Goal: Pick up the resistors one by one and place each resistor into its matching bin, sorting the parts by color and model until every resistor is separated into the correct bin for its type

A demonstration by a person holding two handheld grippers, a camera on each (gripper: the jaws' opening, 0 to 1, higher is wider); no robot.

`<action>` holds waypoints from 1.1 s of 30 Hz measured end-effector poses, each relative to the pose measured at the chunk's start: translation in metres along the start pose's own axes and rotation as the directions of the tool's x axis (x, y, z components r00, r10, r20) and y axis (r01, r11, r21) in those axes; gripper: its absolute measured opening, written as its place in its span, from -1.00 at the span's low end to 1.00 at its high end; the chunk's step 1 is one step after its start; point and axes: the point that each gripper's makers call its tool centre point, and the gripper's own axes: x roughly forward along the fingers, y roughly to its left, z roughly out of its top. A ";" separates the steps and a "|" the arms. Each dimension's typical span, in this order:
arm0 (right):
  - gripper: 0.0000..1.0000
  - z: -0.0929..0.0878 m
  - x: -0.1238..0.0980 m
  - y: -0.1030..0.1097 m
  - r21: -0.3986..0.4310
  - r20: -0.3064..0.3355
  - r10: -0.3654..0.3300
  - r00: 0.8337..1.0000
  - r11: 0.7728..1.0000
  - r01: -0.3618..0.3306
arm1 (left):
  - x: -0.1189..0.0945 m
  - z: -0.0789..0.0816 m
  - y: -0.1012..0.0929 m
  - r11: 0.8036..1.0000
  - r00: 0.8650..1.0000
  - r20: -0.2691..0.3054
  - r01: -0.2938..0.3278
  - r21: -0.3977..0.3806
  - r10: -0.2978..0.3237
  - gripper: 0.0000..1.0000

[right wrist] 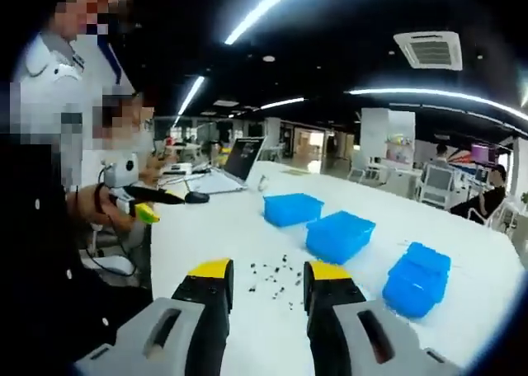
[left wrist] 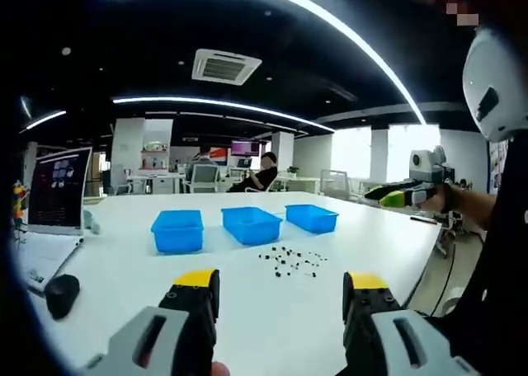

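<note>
Both grippers hover above the white table [left wrist: 247,310], nothing picked yet. Left yellow-tipped gripper [left wrist: 280,292]: jaws wide apart, empty. Three blue plastic bins [left wrist: 251,225] stand in a row, and just in front lies the loose scatter of tiny dark resistors [left wrist: 290,261]. Best to drop low and single one out at the edge. Right yellow-tipped gripper [right wrist: 268,285] gapes empty too.
</note>
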 end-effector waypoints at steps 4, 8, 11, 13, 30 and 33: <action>-0.31 0.007 0.023 -0.003 -0.088 -0.070 0.083 0.994 0.992 -0.089 | -0.003 -0.008 0.005 1.000 1.000 -0.026 -0.017 0.005 0.017 0.22; -0.32 0.004 0.048 -0.002 -0.172 -0.173 0.158 0.972 0.967 -0.188 | -0.007 -0.011 0.008 1.000 0.999 -0.029 -0.025 -0.005 0.025 0.22; -0.33 -0.001 0.065 -0.003 -0.194 -0.227 0.194 0.954 0.951 -0.240 | -0.009 -0.012 0.012 0.999 0.999 -0.029 -0.036 -0.013 0.035 0.22; -0.34 -0.003 0.078 -0.007 -0.185 -0.249 0.205 0.947 0.949 -0.254 | -0.011 -0.012 0.015 0.999 0.999 -0.028 -0.043 -0.017 0.042 0.22; -0.50 -0.078 0.152 -0.009 0.024 -0.637 0.240 0.732 0.956 -0.293 | -0.017 -0.021 0.029 0.993 0.990 -0.080 -0.113 0.022 0.115 0.23; -0.51 -0.086 0.159 -0.005 0.040 -0.665 0.245 0.705 0.955 -0.294 | -0.017 -0.019 0.029 0.993 0.990 -0.071 -0.117 0.023 0.118 0.22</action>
